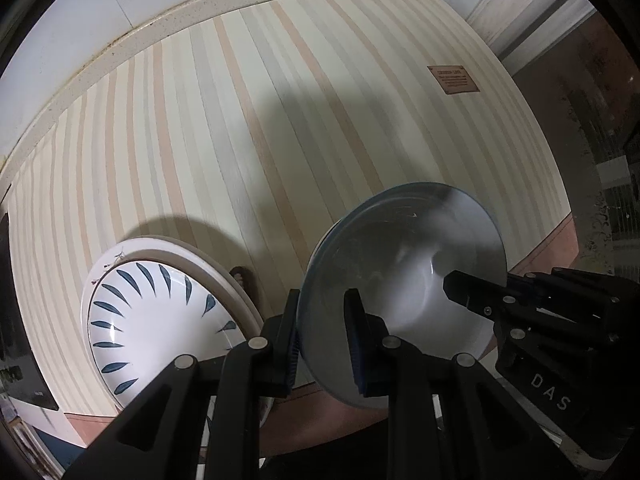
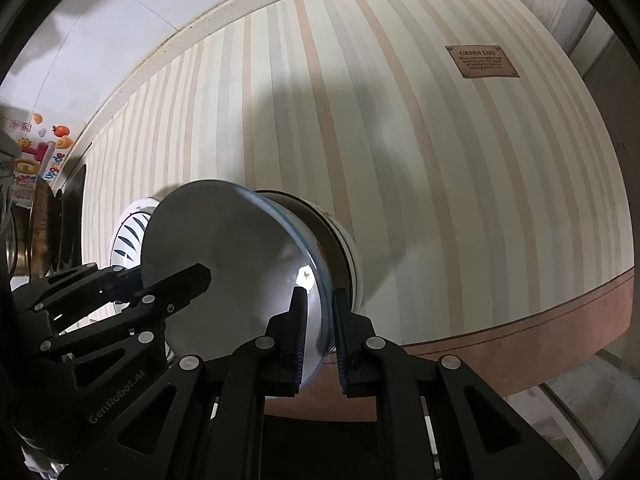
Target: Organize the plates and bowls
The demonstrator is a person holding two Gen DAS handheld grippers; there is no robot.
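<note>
Both grippers, left gripper (image 1: 322, 336) and right gripper (image 2: 320, 332), have fingers clamped on opposite rims of the grey bowl (image 1: 404, 276), tilted above the tabletop (image 1: 248, 120) (rim-only hold). I fear slip onto the leaf-pattern plate (image 1: 152, 320) at near left.

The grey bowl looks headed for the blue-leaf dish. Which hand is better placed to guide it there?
Probably the left. Both the left gripper and right gripper are shut on the grey bowl's rim, but the left grips the edge beside the blue-leaf dish; the right holds the far side.
</note>
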